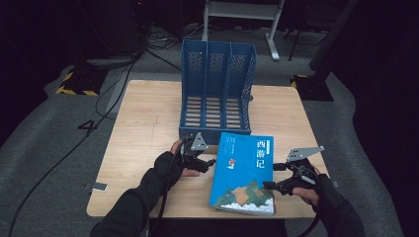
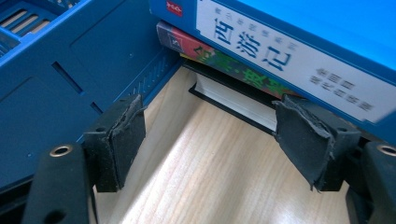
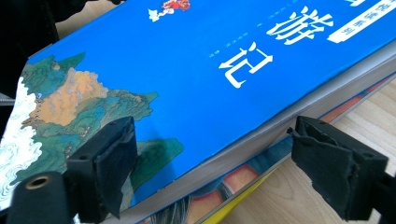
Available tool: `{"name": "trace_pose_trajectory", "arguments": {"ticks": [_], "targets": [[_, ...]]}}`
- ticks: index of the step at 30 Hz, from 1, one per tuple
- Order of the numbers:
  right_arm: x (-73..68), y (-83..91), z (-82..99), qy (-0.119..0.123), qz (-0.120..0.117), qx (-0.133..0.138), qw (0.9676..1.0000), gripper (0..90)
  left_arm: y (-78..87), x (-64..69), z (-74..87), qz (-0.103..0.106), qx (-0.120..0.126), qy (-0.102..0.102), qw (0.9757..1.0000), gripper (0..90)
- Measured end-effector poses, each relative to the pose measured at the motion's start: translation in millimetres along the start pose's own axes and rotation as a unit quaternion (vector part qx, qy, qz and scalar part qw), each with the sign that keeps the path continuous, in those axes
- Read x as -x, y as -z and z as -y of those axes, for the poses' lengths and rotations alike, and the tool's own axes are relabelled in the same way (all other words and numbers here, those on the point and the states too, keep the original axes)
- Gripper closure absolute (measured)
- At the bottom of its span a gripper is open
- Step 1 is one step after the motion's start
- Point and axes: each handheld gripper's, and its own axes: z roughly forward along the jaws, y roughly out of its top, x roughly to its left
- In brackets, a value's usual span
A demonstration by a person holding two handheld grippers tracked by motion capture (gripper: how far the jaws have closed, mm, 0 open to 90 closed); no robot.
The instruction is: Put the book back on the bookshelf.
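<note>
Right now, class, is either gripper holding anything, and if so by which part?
Nothing is held. The left gripper is open beside the spines of the book stack; the right gripper is open, straddling the top blue book's page edge without closing.

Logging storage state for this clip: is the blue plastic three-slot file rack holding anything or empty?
Empty. The high view shows all three slots of the blue plastic file rack bare to their slatted floor.

high view: up above, facing forward-down on the whole counter (image 1: 148, 123)
left gripper view: close, low, at the book stack (image 2: 261, 60) spines
right gripper view: close on that stack's opposite edge
</note>
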Motion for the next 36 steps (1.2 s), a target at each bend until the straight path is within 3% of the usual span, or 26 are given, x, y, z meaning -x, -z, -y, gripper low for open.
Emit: {"name": "trace_pose_trajectory", "arguments": {"ticks": [3, 5, 11, 13, 14, 16, 20, 22, 24, 30, 34, 36], "targets": [[-0.5, 0.1, -0.8, 0.006, 0.001, 0.000, 1.0000, 14.7, -2.1, -0.5, -0.2, -0.001, 0.001, 0.005, 1.0000, 24.8], [-3.2, 0.3, -2.1, 0.022, 0.008, 0.004, 0.9997, 15.2, -2.7, -1.5, -0.1, -0.001, 0.001, 0.009, 1.0000, 24.9], [-1.4, -0.1, -9.5, 0.037, -0.007, 0.018, 0.9991, 17.2, -2.8, -1.6, -0.5, -0.006, 0.003, 0.004, 1.0000, 26.2], [0.8, 0.4, -11.5, 0.036, -0.012, 0.037, 0.9986, 31.6, -2.3, -2.5, -0.5, -0.009, 0.007, 0.008, 0.9999, 27.1], [4.0, -5.2, -13.1, 0.027, -0.025, 0.047, 0.9982, 35.6, -2.1, -3.2, -0.5, -0.009, 0.010, 0.010, 0.9999, 27.2], [4.3, -8.0, -14.1, 0.032, -0.029, 0.049, 0.9979, 36.4, 0.2, -4.9, -0.1, -0.008, 0.017, 0.015, 0.9997, 27.3], [8.4, -15.6, -20.6, 0.025, -0.050, 0.052, 0.9971, 51.1, 6.2, -8.5, -2.9, 0.005, 0.045, 0.030, 0.9985, 30.6], [11.1, -22.0, -22.5, 0.020, -0.069, 0.059, 0.9957, 58.7, 4.0, -7.8, -3.3, -0.003, 0.036, 0.021, 0.9991, 30.7], [12.7, -25.7, -24.2, 0.020, -0.077, 0.063, 0.9948, 60.5, 1.9, -7.7, -1.7, -0.005, 0.024, 0.020, 0.9995, 30.4], [14.6, -29.1, -23.7, 0.038, -0.083, 0.075, 0.9930, 63.0, -0.6, -8.1, 0.2, -0.014, 0.017, 0.016, 0.9996, 31.8], [13.2, -33.1, -26.4, 0.048, -0.082, 0.082, 0.9921, 65.6, 0.4, -12.7, 3.8, -0.016, 0.013, 0.026, 0.9995, 32.7], [11.4, -38.3, -29.7, 0.059, -0.081, 0.089, 0.9910, 66.5, -3.3, -15.5, 7.9, -0.007, 0.007, 0.033, 0.9994, 35.8]]}}
